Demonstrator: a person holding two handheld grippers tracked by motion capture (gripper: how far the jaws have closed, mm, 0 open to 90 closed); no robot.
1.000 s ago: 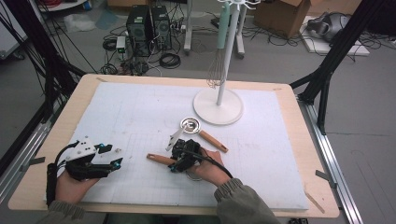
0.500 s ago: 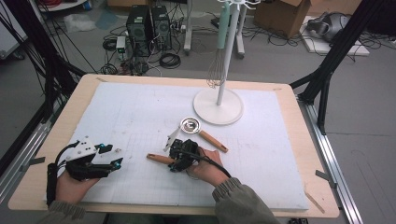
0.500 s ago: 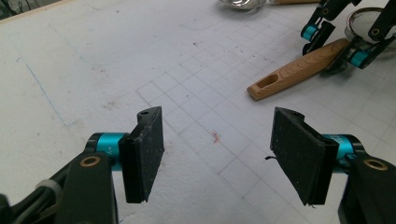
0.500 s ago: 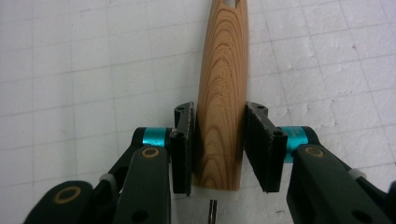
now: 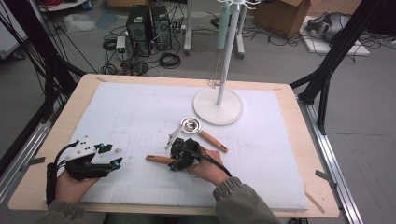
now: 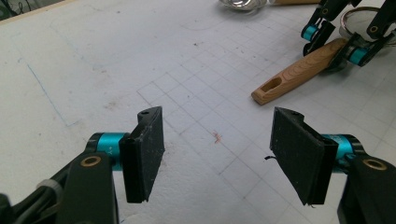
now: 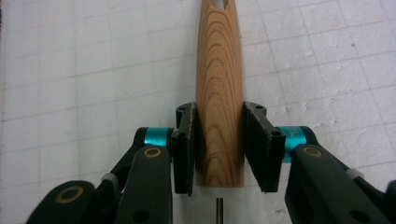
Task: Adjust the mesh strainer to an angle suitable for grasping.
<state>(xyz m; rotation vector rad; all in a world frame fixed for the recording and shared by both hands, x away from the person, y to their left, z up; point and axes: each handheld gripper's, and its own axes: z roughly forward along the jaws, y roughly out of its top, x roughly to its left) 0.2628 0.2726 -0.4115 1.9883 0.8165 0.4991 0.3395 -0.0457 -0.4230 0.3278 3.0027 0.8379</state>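
Between my right gripper (image 7: 219, 149) jaws I'm clamping the wooden handle (image 7: 219, 88), lying on the desk (image 5: 140, 107) w/ long axis running straight ahead; left gripper (image 6: 219, 154) is idling open, farther off.

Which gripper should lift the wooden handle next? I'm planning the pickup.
Right: the right gripper has its fingers against the handle. The left gripper is open, apart from it.
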